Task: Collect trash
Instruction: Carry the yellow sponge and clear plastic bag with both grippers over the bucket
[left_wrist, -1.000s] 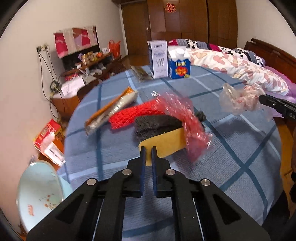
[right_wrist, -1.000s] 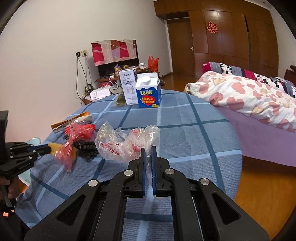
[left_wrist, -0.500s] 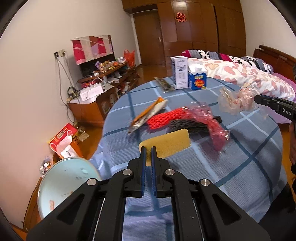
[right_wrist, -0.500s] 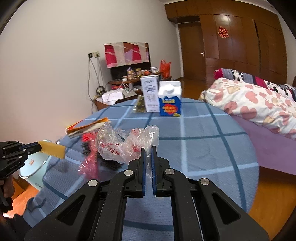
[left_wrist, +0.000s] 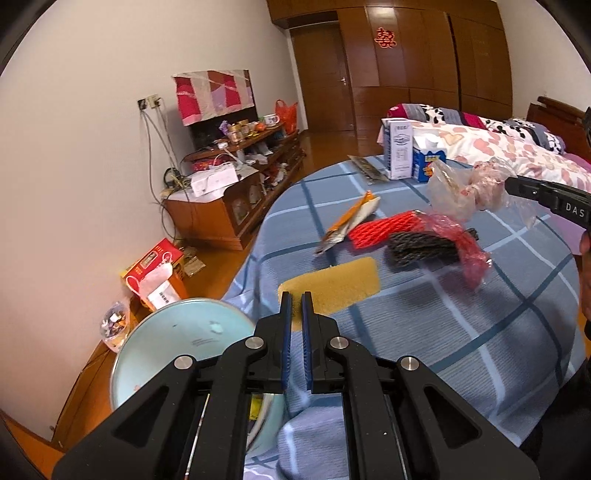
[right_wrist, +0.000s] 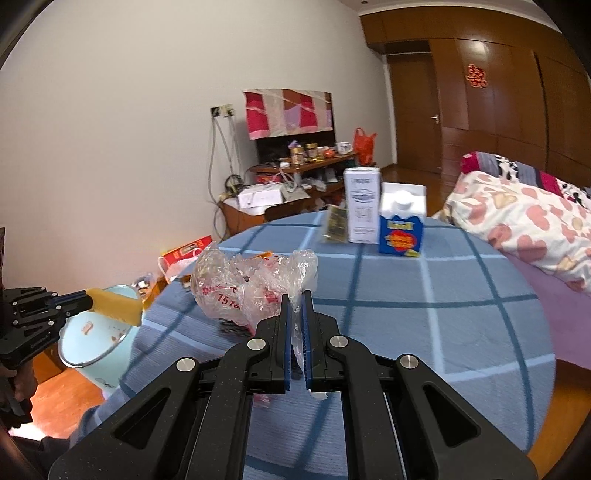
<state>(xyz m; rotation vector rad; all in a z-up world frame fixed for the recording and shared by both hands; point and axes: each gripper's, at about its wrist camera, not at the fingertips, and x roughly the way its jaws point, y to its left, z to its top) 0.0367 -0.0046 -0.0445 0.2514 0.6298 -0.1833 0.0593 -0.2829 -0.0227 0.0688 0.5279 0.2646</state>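
My left gripper (left_wrist: 295, 299) is shut on a yellow sponge (left_wrist: 332, 286) and holds it in the air near the table's left edge, above and beside a light blue bin (left_wrist: 173, 350). It also shows in the right wrist view (right_wrist: 88, 301) with the sponge (right_wrist: 116, 308) over the bin (right_wrist: 96, 339). My right gripper (right_wrist: 295, 301) is shut on a crumpled clear plastic bag (right_wrist: 251, 284), held above the table; the bag also shows in the left wrist view (left_wrist: 465, 194). Red netting (left_wrist: 388, 229), black netting (left_wrist: 421, 249), red plastic (left_wrist: 465, 251) and an orange wrapper (left_wrist: 351, 221) lie on the table.
A round table with a blue checked cloth (left_wrist: 480, 332) bears a white carton (right_wrist: 364, 205), a blue milk carton (right_wrist: 400, 229) and a flat packet (right_wrist: 336, 223) at the far side. A bed (right_wrist: 517, 221) stands to the right, a cluttered cabinet (left_wrist: 229, 188) to the left.
My left gripper has lifted the sponge off the table and drawn back to the left, toward the bin. My right gripper has carried the bag leftward above the table.
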